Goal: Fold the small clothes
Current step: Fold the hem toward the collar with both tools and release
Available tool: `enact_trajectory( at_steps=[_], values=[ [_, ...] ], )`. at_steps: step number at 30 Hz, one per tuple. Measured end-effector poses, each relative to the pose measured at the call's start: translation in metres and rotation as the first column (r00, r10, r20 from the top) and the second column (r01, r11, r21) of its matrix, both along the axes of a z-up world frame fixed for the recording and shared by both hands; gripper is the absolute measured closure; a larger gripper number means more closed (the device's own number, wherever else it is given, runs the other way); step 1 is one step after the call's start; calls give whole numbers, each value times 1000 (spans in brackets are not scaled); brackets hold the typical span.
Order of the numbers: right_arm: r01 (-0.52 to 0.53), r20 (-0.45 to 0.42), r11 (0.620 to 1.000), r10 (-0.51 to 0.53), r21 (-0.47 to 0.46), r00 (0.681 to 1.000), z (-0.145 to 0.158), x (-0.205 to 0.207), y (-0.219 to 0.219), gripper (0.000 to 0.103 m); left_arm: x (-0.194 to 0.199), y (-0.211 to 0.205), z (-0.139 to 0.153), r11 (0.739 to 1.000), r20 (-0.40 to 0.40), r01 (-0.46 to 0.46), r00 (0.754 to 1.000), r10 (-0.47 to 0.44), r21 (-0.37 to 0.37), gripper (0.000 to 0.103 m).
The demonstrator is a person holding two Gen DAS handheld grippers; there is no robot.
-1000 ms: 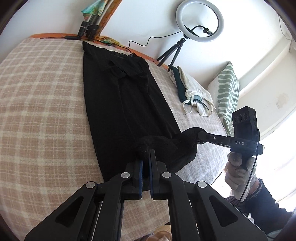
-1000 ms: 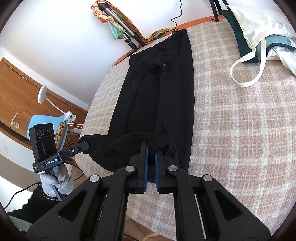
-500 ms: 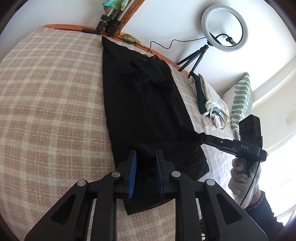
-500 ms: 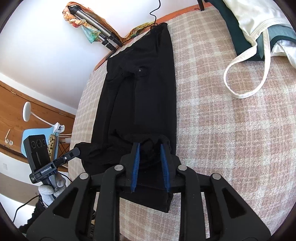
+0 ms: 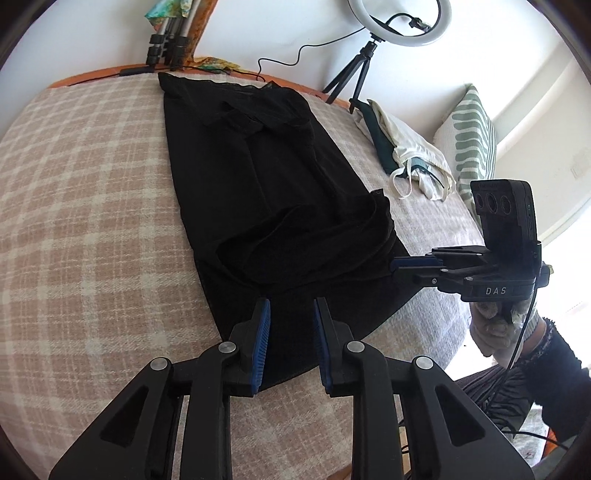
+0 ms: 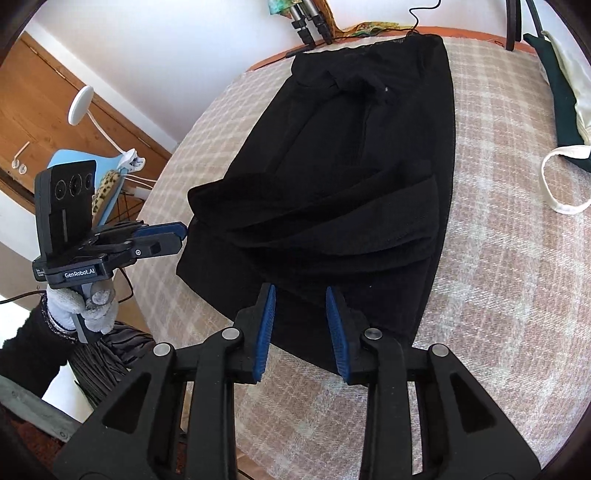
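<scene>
Black, limp cloth: a long dark garment [image 5: 266, 177] lies lengthwise on the checked bedspread [image 5: 92, 206], its near end flopped back in a loose fold; both the left gripper [image 5: 291, 325] and right gripper [image 6: 300, 317] have just been opening, jaws apart, empty; light and soft, it looks best pinched at the folded edge's corners.

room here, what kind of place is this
Most likely a bedroom at home: a bed under a plaid blanket, a striped pillow by the wall and a wooden door. A ring light suggests filming.
</scene>
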State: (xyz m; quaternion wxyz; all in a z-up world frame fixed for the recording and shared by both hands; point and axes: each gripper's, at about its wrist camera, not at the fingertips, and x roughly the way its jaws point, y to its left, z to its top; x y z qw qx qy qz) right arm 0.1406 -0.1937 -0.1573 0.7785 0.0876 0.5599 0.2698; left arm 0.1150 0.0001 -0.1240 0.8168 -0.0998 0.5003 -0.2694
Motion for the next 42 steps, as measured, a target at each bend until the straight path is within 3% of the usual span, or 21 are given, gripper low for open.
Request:
enact_trajectory(
  at_steps=[4, 7, 9, 12, 16, 22, 29, 30, 32, 38, 42],
  values=[
    [-4, -17, 1000, 4, -4, 1000, -8, 7, 4, 72, 11, 0, -8, 998, -7, 1, 1000, 0, 60, 82],
    [23, -11, 999, -23, 24, 1000, -7, 16, 1, 72, 26, 5, -9, 998, 13, -33, 999, 33, 50, 82],
    [83, 14, 996, -83, 39, 996, -4, 24, -7, 72, 37, 10, -5, 996, 42, -78, 996, 77, 37, 82],
    [197, 97, 980, -193, -36, 976, 4, 36, -26, 72, 44, 24, 7, 989, 98, -148, 985, 145, 16, 82],
    [290, 108, 957, -287, -20, 952, 8, 44, -58, 70, 45, 34, 16, 988, 132, -155, 979, 154, 1, 82],
    [257, 88, 966, -257, 14, 962, 4, 43, -64, 68, 41, 29, 3, 992, 92, -122, 989, 119, 31, 82],
    [208, 90, 978, -206, -22, 975, -1, 49, -48, 68, 32, 11, -5, 995, 90, -42, 995, 33, 90, 82],
    [202, 93, 979, -199, -26, 976, -1, 49, -47, 68, 32, 9, -7, 995, 88, -35, 996, 27, 96, 82],
    [198, 114, 979, -191, -52, 975, 0, 48, -43, 95, 34, 7, -10, 994, 83, -34, 996, 25, 101, 82],
    [246, 166, 962, -226, -113, 960, 4, 52, -43, 96, 52, -1, -14, 976, 128, -107, 988, 84, 192, 82],
    [255, 170, 956, -230, -146, 958, 6, 54, -42, 94, 55, 4, -6, 972, 148, -145, 982, 119, 183, 82]
  ],
)
